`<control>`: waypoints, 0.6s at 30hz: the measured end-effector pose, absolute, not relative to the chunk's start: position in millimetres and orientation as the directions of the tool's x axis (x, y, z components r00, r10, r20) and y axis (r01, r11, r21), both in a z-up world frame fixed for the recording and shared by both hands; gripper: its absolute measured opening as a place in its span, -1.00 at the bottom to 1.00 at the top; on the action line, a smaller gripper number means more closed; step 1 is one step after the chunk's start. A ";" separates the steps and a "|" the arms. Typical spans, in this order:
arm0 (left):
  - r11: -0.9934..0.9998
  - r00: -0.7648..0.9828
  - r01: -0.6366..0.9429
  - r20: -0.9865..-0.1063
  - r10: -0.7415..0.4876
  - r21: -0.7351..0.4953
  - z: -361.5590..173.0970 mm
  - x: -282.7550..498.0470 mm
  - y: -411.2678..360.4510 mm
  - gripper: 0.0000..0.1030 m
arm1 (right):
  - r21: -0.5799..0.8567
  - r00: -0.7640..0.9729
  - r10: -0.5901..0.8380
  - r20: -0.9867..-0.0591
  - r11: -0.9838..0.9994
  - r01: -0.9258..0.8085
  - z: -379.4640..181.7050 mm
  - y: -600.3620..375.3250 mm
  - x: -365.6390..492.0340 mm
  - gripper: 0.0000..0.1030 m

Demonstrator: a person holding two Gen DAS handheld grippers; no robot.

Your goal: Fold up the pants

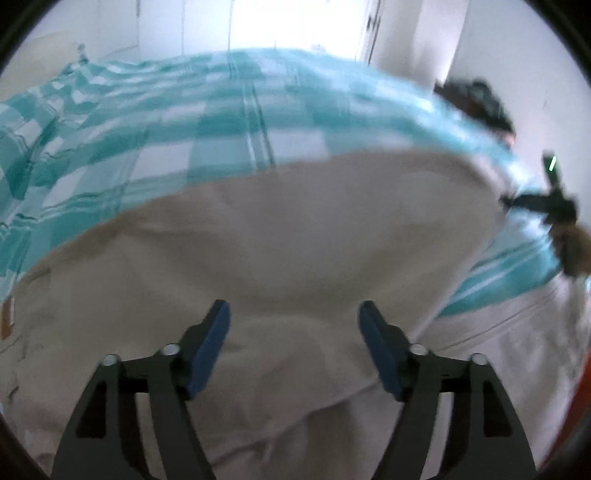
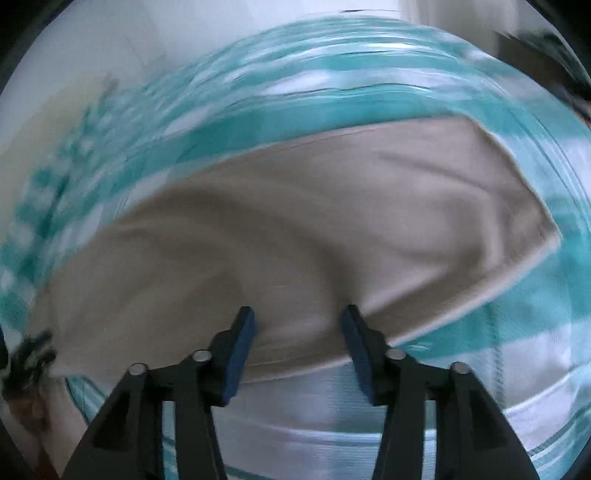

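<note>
Beige pants [image 1: 280, 243] lie spread on a teal-and-white checked bedsheet [image 1: 207, 122]. My left gripper [image 1: 294, 314] is open and empty, its blue-padded fingers hovering over the near part of the pants. In the right wrist view the same pants [image 2: 295, 221] fill the middle, wrinkled and blurred. My right gripper [image 2: 297, 317] is open, its fingers over the pants' near edge, holding nothing. The right gripper also shows in the left wrist view [image 1: 543, 203] at the far right edge of the pants.
The checked bedsheet [image 2: 369, 85] covers the bed around the pants. White walls and a bright window [image 1: 295, 22] lie beyond. A dark object [image 1: 476, 99] sits at the bed's far right. Both views are motion-blurred.
</note>
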State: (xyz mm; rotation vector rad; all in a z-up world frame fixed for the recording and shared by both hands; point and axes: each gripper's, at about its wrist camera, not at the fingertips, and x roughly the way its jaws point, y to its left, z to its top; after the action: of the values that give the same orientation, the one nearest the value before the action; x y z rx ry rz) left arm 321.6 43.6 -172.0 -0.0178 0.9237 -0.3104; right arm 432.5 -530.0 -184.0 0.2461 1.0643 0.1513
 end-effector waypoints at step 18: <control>0.952 0.524 0.278 -0.811 -0.262 -0.128 -241.0 328.9 6.4 0.80 | 0.686 0.690 0.285 -0.665 0.599 0.414 -203.4 -690.1 429.8 -0.28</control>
State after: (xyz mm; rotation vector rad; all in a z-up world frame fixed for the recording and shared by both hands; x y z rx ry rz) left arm 328.9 6.4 -241.0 0.0181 0.9671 -0.3228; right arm 429.8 -690.1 -203.4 0.9557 0.8387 -0.0856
